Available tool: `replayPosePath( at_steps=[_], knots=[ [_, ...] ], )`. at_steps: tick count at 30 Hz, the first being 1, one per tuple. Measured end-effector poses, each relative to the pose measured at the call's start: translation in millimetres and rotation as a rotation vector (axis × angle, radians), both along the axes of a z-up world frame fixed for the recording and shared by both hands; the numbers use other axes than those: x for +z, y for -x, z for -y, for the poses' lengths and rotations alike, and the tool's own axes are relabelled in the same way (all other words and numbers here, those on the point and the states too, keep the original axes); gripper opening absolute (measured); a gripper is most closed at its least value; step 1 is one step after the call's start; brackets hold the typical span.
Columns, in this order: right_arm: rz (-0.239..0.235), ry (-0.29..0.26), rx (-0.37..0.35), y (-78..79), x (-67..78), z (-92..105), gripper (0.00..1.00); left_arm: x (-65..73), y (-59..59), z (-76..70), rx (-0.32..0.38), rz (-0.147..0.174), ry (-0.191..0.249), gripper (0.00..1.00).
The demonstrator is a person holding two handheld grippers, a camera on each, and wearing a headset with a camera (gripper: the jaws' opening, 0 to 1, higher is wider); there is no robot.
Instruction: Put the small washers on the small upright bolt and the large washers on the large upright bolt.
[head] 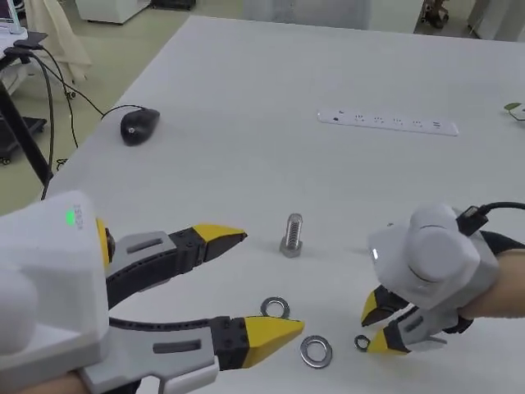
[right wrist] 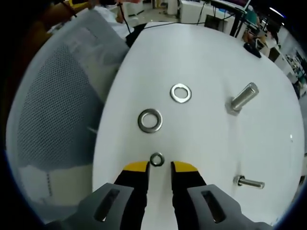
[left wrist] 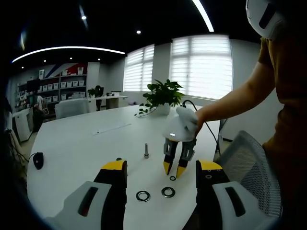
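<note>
My right hand-held gripper (right wrist: 159,166): jaws narrowly apart, empty, small washer (right wrist: 157,159) just beyond tips. My left hand-held gripper (head: 267,279): wide open, empty.

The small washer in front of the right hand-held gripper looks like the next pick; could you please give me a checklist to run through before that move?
1. Right hand-held gripper open: ok, its jaws stand apart.
2. Small washer lined up with the gap: ok, just ahead of the tips.
3. Washer flat on the table, apart from the two large washers: ok.
4. Tips down at table level: cannot tell.
5. Small upright bolt standing and bare: ok.
6. Left hand-held gripper open, holding nothing, clear of the right one: ok.
</note>
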State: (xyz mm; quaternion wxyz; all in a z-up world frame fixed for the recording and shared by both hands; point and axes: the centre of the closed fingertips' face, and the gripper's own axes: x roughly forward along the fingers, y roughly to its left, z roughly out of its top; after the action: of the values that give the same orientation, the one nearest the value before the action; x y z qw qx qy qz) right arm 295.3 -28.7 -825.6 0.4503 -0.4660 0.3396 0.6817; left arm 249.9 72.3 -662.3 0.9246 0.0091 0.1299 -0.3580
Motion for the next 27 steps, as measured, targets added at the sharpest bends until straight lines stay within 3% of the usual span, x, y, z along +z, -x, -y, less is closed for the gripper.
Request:
replayPosePath(
  at_steps=[6,9,14,27],
  knots=[
    [0.005,-0.001,0.018,6.0,-1.4,-2.4,0.19,2.1,1.1,0.9,0.001,0.003,0.002,0.57],
    [0.06,-0.007,0.071,2.9,-2.5,-3.4,0.16,3.3,1.6,0.9,0.003,0.006,0.005,0.57],
    [0.076,0.006,0.089,5.7,-3.0,-2.6,0.17,2.8,3.3,1.8,0.003,0.006,0.003,0.57],
    [0.087,0.009,0.091,7.9,-2.7,-1.0,0.13,3.6,4.0,3.8,0.003,0.011,0.005,0.57]
  ],
)
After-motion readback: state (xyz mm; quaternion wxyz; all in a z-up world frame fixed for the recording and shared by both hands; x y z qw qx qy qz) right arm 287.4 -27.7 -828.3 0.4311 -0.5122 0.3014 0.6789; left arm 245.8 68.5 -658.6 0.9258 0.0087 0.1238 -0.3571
